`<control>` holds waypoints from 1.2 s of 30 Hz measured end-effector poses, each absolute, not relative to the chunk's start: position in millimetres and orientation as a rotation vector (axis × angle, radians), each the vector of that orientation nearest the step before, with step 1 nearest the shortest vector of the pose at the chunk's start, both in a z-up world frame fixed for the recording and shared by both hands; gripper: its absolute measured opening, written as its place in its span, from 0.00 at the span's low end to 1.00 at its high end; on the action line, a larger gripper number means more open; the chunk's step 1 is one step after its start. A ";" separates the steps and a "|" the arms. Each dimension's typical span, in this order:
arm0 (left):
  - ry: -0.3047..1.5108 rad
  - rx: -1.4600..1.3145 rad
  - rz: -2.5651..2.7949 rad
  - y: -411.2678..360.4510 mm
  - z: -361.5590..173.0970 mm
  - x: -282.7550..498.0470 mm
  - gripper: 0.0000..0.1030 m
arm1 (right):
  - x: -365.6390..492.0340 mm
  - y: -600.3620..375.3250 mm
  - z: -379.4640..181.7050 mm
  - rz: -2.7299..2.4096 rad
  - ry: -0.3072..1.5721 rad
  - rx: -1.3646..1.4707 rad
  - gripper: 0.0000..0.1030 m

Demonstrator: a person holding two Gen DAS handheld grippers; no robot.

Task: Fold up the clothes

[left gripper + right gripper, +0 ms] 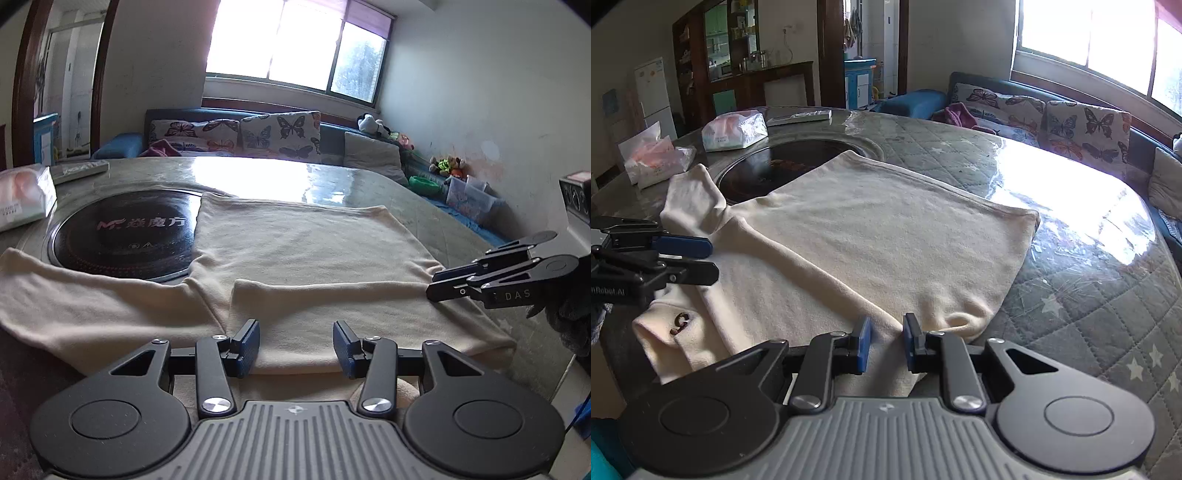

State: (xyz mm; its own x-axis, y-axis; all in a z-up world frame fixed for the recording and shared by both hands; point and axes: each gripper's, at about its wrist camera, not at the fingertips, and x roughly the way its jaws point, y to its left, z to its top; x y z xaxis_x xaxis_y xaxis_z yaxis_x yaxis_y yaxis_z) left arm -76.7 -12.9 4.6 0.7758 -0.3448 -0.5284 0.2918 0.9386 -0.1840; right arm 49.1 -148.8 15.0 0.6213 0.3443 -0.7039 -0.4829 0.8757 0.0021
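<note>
Cream knit top (pixel 314 258) lies spread on a quilted counter (pixel 1089 295), one sleeve folded across its body and the other trailing off to the left side over a dark inset hotplate (pixel 125 236). Nearest the lens, the left gripper (pixel 295 341) hovers with jaws apart over the garment's near edge; the right gripper (pixel 885 341) sits with jaws narrowly apart over a puckered corner of cloth, nothing visibly clamped between them. Whether the fold is partway in or being laid out, one moment cannot tell. A clean crease, in my judgement, calls for both grippers to pinch only the edge layers and keep them level. Open counter lies to the right and beyond the hem. Farther left, tissue packs (pixel 735 131) and a remote (pixel 799 117) crowd the rim; a sofa (pixel 240 136) stands beyond.
</note>
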 end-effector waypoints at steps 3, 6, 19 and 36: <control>0.574 -0.110 -0.320 -3.1 9.3 -80.7 0.45 | 46.5 -148.0 19.9 0.485 0.757 -0.198 0.19; 0.563 -0.113 -0.246 13.3 12.6 -82.8 0.45 | 45.3 -144.8 20.2 0.488 0.762 -0.222 0.20; 0.513 -0.157 0.294 119.4 18.4 -64.0 0.47 | 33.2 -113.9 34.3 0.589 0.729 -0.272 0.23; 0.567 -0.358 0.365 174.2 -1.0 -31.1 0.08 | 20.5 -126.1 35.9 0.545 0.728 -0.226 0.23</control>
State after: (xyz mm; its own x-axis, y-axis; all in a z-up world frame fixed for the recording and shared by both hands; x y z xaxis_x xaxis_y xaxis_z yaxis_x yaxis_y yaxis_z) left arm -31.1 174.2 -1.0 0.7836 0.2339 -0.5756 -0.4274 0.8753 -0.2261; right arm 20.5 -126.1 35.9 0.6159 0.3917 -0.6836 -0.5448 0.8385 -0.0104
